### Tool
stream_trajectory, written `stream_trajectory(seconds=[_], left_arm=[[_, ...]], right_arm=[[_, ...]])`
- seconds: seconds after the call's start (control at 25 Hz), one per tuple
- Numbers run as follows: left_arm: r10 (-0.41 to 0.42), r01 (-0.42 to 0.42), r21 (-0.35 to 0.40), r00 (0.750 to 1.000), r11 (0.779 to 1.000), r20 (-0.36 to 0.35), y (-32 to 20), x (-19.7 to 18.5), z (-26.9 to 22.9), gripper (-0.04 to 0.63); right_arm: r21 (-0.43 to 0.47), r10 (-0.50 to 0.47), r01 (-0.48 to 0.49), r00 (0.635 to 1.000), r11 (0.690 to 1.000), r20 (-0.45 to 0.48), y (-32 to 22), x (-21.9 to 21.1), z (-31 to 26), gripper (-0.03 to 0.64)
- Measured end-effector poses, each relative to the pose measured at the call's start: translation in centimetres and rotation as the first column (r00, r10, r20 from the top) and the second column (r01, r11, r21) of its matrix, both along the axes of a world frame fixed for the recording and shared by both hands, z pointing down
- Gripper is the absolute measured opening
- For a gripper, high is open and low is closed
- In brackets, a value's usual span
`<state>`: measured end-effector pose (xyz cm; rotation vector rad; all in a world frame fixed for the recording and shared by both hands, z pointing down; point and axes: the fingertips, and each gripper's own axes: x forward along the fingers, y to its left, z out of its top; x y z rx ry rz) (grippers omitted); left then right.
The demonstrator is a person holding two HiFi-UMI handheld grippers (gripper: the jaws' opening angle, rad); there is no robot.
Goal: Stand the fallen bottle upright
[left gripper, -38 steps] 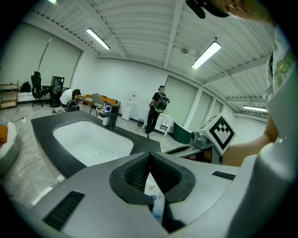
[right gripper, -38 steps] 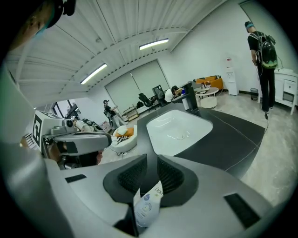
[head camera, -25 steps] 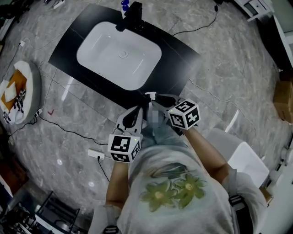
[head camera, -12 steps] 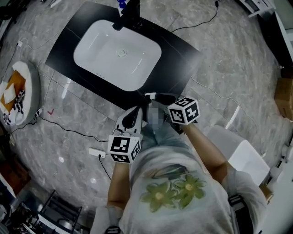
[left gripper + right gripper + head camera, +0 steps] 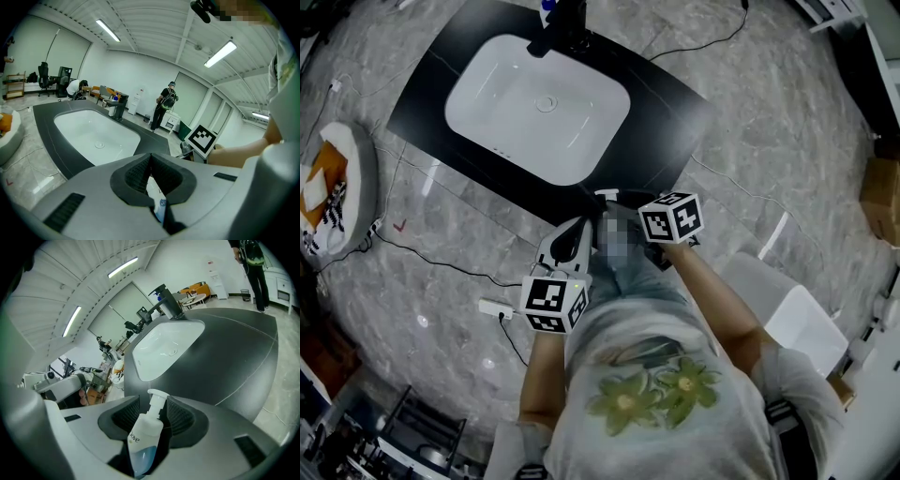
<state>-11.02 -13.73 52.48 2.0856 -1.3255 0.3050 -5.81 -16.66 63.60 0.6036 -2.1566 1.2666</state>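
Right fingers open, left ones hold

The right gripper [image 5: 153,404] has just spread its fingers wide round the bottle [image 5: 143,434], which looks nearly upright. Only the left gripper [image 5: 150,161] pinches it, by the black worktop's [image 5: 666,112] near edge, sink [image 5: 534,122] beyond.

The bottle [image 5: 143,434] is smooth, glossy plastic, white above and translucent below over blue liquid. The right tongs [image 5: 150,413] have a matt grey plastic shell and dark, ribbed, rubbery pads [image 5: 182,417]. The basin [image 5: 539,108] looks like glossy white ceramic, set in a smooth dark desk [image 5: 670,108]. The floor [image 5: 769,141] is polished grey veined stone.
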Motion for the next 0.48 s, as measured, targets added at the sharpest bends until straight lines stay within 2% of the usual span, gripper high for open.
stream_trajectory(seconds=[0.48], left_arm=[[0.004,-0.004,-0.012,1.000,1.000,-0.001,0.1,-0.2,0.3,0.018]], right_arm=[[-0.096,0.024,-0.025,1.000,0.995,-0.014,0.2,-0.2,1.5,0.164]])
